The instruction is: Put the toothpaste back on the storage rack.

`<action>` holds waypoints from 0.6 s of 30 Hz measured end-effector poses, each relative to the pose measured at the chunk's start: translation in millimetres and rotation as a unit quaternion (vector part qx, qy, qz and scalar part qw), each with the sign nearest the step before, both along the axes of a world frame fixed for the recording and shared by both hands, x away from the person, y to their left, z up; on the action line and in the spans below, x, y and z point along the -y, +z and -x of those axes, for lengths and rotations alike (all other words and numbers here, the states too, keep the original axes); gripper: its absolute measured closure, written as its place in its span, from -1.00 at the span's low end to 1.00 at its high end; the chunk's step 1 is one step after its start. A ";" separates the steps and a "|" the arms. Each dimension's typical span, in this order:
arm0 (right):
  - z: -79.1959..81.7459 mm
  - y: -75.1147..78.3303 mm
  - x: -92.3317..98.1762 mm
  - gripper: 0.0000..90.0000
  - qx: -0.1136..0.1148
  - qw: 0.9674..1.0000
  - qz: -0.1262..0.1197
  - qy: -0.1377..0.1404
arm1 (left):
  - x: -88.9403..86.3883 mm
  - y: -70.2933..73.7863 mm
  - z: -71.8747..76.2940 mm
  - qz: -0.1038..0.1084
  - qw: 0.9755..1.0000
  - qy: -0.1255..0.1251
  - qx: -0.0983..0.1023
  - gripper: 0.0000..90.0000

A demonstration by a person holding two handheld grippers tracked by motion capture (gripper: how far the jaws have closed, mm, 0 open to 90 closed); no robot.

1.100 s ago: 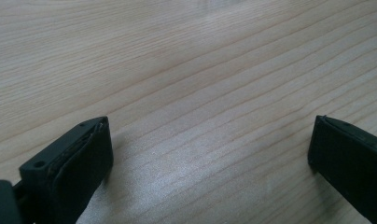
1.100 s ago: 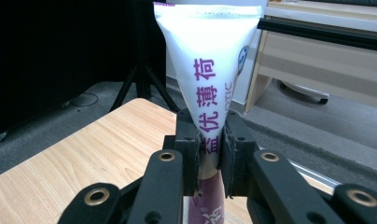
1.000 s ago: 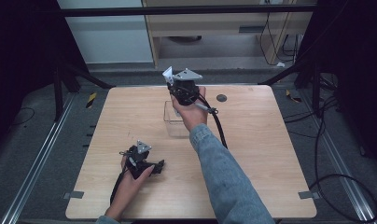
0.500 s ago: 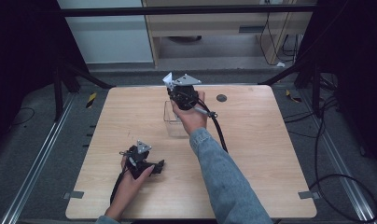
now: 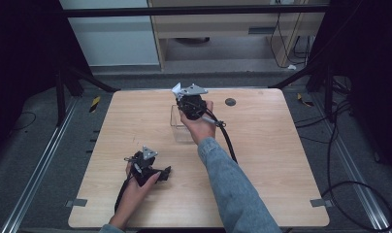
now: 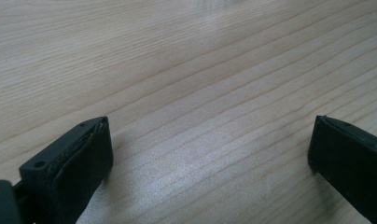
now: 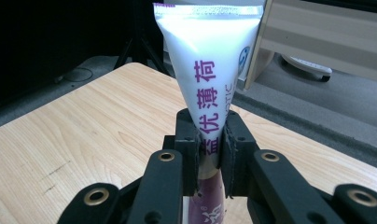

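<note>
The right gripper (image 7: 210, 154) is clamped on a white tube (image 7: 209, 70) with purple lettering, crimped end pointing away from the hand. In the high view it is held above a clear container (image 5: 177, 127) on the tabletop (image 5: 281, 160). The left gripper (image 6: 210, 154) rests low over bare wood, jaws spread wide, holding nothing.

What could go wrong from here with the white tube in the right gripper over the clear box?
1. The right gripper pinches the white soft plastic tube with purple lettering low on its body; a squeeze could deform it or let it slip.
2. It hovers by the clear plastic box, whose thin walls are hard to see; the tube may catch the rim and tip the box.
3. The left gripper rests open on the wooden table, not steadying the box.
</note>
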State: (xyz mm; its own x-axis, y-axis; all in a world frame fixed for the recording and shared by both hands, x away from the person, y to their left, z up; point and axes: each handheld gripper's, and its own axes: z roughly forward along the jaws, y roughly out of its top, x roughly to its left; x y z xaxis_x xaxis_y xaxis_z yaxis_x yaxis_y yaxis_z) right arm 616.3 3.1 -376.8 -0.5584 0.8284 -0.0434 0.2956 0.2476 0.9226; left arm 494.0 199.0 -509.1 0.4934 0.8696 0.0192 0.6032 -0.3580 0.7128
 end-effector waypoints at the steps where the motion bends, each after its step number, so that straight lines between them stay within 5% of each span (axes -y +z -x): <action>1: -0.6 -1.4 -0.5 0.75 -0.003 1.000 -0.001 -0.001 | 0.0 0.0 0.0 0.000 1.000 0.000 0.000 -1.00; 18: -2.0 -11.9 -4.1 0.75 -0.018 1.000 0.002 0.005 | 0.0 0.0 0.0 0.000 1.000 0.000 0.000 -1.00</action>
State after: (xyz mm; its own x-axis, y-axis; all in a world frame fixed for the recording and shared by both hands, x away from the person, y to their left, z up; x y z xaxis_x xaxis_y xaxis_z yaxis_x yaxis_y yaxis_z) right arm 618.4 7.2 -388.7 -0.5671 0.8232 -0.0260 0.3262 0.2536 0.9107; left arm 494.0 199.0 -509.1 0.4927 0.8700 0.0190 0.6036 -0.3574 0.7127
